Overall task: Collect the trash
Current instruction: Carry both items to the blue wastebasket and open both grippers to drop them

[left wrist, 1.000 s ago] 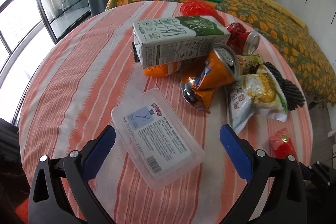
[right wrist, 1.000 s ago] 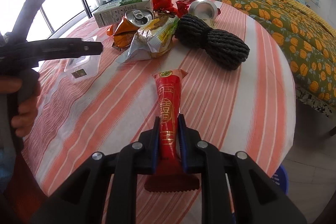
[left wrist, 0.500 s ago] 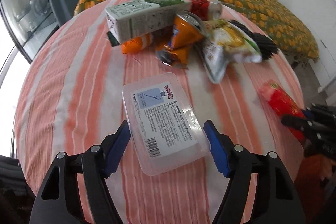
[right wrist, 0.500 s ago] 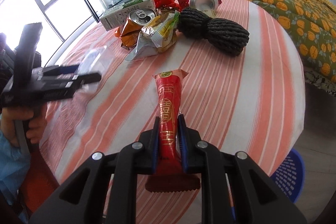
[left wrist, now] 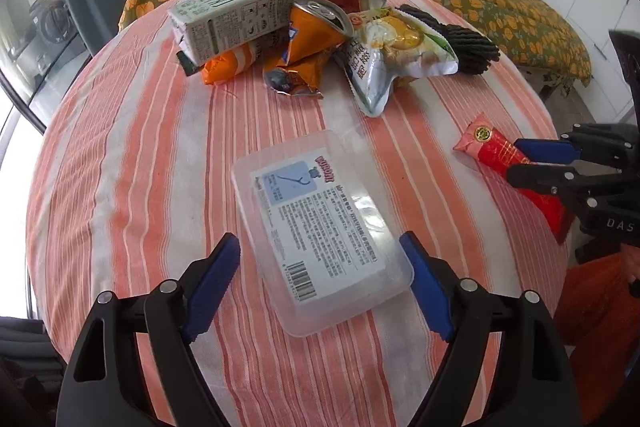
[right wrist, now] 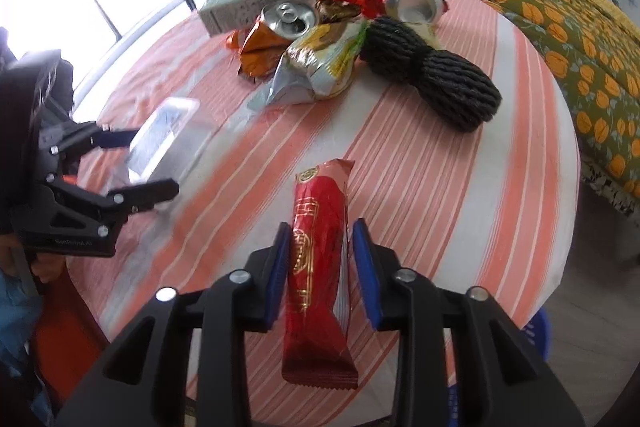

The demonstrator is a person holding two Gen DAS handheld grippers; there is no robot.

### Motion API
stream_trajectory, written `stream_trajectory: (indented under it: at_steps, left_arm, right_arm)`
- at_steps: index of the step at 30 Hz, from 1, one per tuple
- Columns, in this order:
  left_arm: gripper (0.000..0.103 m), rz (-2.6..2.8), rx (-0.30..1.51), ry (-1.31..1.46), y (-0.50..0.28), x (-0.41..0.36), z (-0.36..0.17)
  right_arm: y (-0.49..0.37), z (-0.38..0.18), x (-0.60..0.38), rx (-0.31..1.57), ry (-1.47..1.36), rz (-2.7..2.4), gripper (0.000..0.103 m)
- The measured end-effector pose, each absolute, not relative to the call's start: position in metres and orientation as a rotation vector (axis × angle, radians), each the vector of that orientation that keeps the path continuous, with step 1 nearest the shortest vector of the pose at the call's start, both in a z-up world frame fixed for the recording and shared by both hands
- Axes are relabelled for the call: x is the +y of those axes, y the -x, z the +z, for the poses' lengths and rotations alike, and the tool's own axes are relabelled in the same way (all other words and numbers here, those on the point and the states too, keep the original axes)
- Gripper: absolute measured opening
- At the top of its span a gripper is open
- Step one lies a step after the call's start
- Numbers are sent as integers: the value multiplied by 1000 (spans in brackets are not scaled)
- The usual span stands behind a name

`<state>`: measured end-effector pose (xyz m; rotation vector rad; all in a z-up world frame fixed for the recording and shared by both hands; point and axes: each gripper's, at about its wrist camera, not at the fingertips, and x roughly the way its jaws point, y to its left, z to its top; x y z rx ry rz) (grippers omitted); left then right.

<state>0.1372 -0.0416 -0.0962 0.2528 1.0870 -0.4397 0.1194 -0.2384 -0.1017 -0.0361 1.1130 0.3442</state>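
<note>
Right tongs (right wrist: 323,269) parted; red wrapper (right wrist: 318,251) seemingly points tableward.

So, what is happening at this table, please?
A person is collecting trash from a striped round table with two handheld grippers. The left gripper is open, its fingers on either side of a clear plastic box. The right gripper is open around a red snack wrapper. A heap of cartons, cans and bags sits further back.
</note>
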Motion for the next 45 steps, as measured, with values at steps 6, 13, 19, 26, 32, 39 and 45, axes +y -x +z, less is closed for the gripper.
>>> stream_trajectory:
  at_steps: [6,13,19,26,32,39,45]
  left_arm:
    - [70,-450,1052,-263,-129,-48,-93]
    - [68,-533,1010,-221,-103,-76,-81]
    - [67,-708,975,-206,-70,-146,-63]
    - [68,-957,1001,-219,-22,-251,-63]
    - [68,-992,1047,-329,6,-334,-108]
    - [68,-949,1064,-380,4,-383,-158]
    - [81,-915,1035,-412,-13,-400,-182]
  right_arm:
    - [-111,-95,-253,1079,0,350,9]
    - [-89,-74,-317,976,-237,346,9]
    - [-65,-73,-390,965,-270,199,9]
    - [-33,-109,-471,1030,-339,28,9]
    - [-16,-142,-511,1084,-383,-43,9]
    - [-10,-162,-541,1095,-435,-81,11]
    - [-8,-167,-556,1073,-484,-113,51]
